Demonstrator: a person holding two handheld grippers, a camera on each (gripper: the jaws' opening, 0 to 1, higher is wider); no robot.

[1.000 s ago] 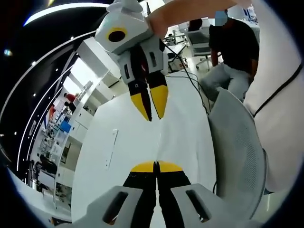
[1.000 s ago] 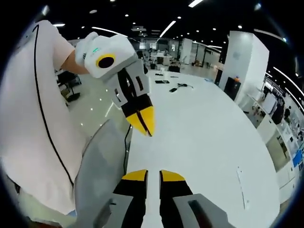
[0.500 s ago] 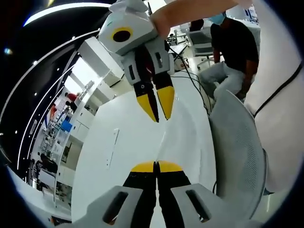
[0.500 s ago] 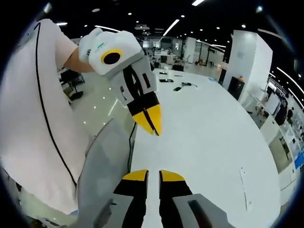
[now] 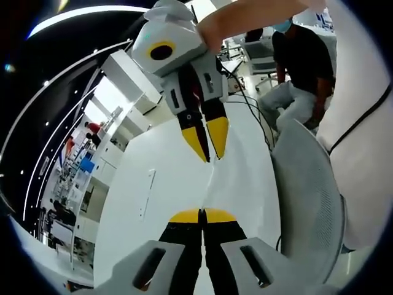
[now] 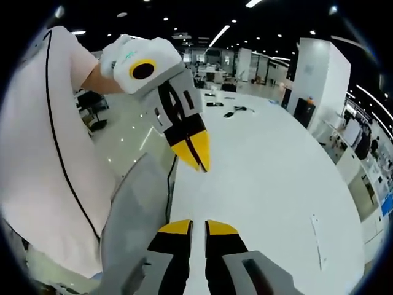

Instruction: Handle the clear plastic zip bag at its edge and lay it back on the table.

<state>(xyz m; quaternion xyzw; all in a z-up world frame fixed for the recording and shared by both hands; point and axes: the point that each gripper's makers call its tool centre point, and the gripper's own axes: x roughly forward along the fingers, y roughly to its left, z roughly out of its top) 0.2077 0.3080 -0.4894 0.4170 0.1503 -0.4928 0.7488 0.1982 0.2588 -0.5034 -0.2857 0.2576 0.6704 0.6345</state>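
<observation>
Left gripper (image 5: 201,215) is clamped tight, looks like it's pinching the clear zip bag (image 5: 210,181) by its edge. The bag is barely visible, just a faint strip with its long axis running straight up to the right gripper (image 5: 207,153), both above the white desk (image 5: 153,203). Right gripper shows 1 thin gap, so I can't tell if it's gripping.

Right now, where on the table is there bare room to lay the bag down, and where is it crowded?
The widest bare patch of the white table lies between the left gripper and the thin white strip. It is crowded at the far end, where cables lie, and beside the grey chair.
</observation>
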